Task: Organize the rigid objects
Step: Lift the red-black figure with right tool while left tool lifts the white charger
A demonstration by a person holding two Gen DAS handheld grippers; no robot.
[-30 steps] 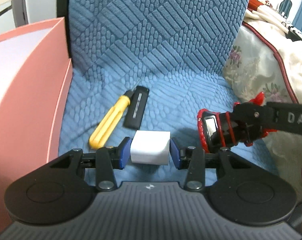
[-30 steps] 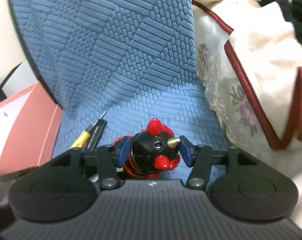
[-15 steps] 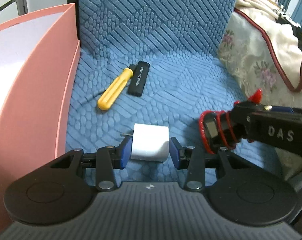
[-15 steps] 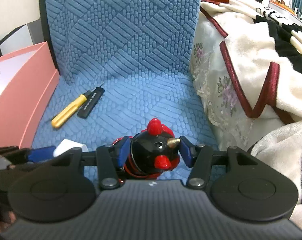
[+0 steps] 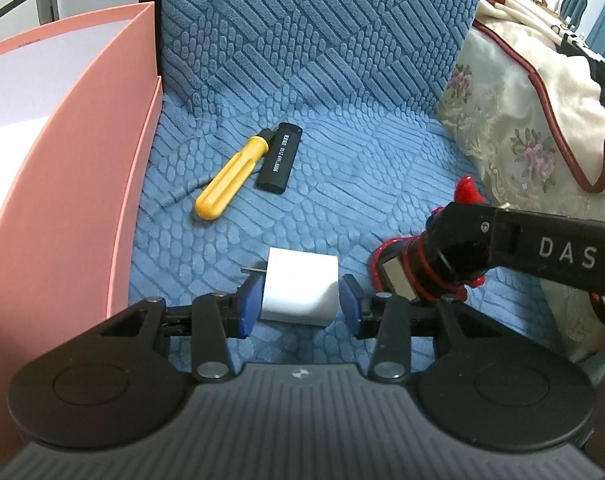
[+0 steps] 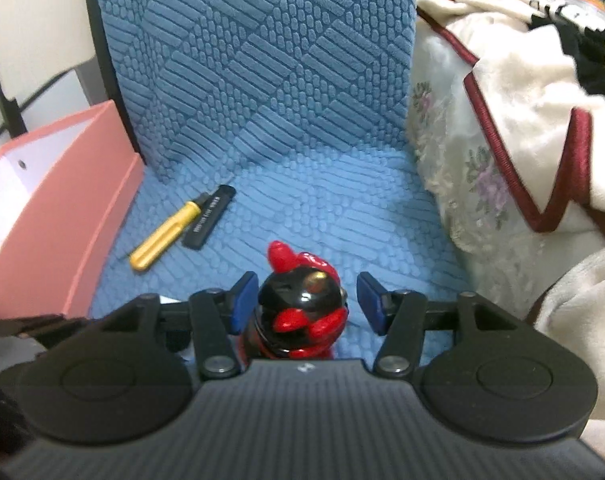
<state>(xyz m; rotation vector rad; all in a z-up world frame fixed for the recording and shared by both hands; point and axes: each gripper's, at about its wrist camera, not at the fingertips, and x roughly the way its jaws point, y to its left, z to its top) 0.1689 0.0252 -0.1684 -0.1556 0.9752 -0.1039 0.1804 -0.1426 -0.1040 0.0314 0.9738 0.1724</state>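
Observation:
A white charger cube [image 5: 300, 292], one metal prong poking out on its left, sits between the blue pads of my left gripper [image 5: 299, 306], which is shut on it just above the blue seat. My right gripper [image 6: 306, 304] is shut on a black and red toy figure [image 6: 298, 308] with red horns. From the left wrist view that toy [image 5: 398, 276] shows at the right behind a black finger [image 5: 542, 248]. A yellow-handled screwdriver [image 5: 230, 184] and a black stick with white print [image 5: 280, 164] lie side by side further back on the seat.
A pink open box [image 5: 82, 184] stands against the seat's left side. The blue quilted backrest [image 5: 314, 40] rises behind. A cream blanket with maroon trim [image 6: 502, 120] is piled along the right. Bare seat lies between the screwdriver [image 6: 164, 236] and the blanket.
Both grippers have drawn back from the backrest with their objects, so more of the seat and pink box shows. The toy sits turned differently between the right pads.

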